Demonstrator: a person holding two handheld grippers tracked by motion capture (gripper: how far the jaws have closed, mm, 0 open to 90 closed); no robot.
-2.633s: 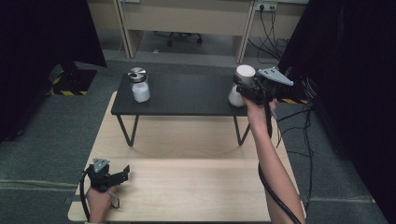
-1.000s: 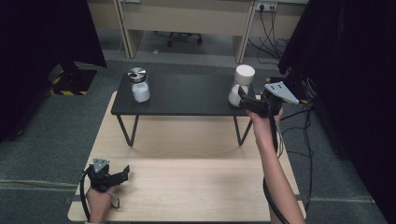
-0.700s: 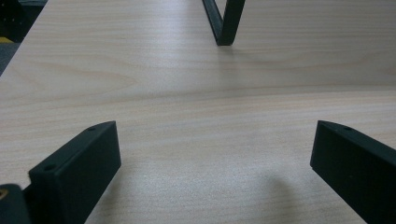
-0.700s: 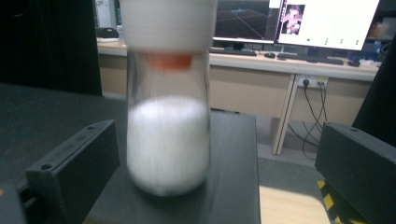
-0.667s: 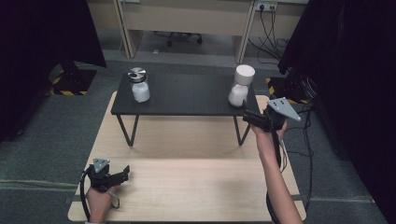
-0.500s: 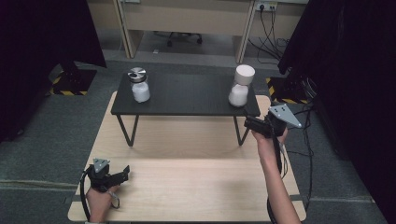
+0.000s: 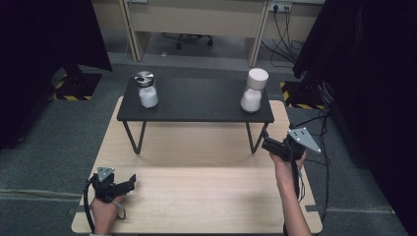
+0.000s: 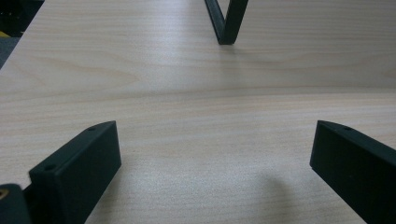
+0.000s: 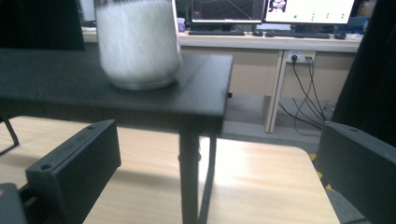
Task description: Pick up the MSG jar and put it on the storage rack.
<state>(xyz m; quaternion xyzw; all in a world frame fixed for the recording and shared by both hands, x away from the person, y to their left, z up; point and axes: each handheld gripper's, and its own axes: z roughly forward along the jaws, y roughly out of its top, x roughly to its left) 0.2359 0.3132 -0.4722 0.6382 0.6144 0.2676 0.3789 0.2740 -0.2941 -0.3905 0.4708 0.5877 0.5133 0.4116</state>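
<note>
On black stand (image 7: 196,101), upright white-capped jar (image 7: 253,90), right gripper (image 7: 269,144) near, jaws wide, empty

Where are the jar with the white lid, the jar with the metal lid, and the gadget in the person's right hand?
white-lidded jar (image 7: 254,91), high view, on its body below the lid.
metal-lidded jar (image 7: 146,91), high view, on its white body.
right gripper (image 7: 266,142), high view, midway between its jaw tips.

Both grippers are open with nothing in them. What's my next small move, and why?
Probably bring the right gripper down to rest on the wooden table, as the left gripper does. The white-lidded jar stands upright and free on the black stand, apart from the open jaws, so that placement looks finished.
</note>
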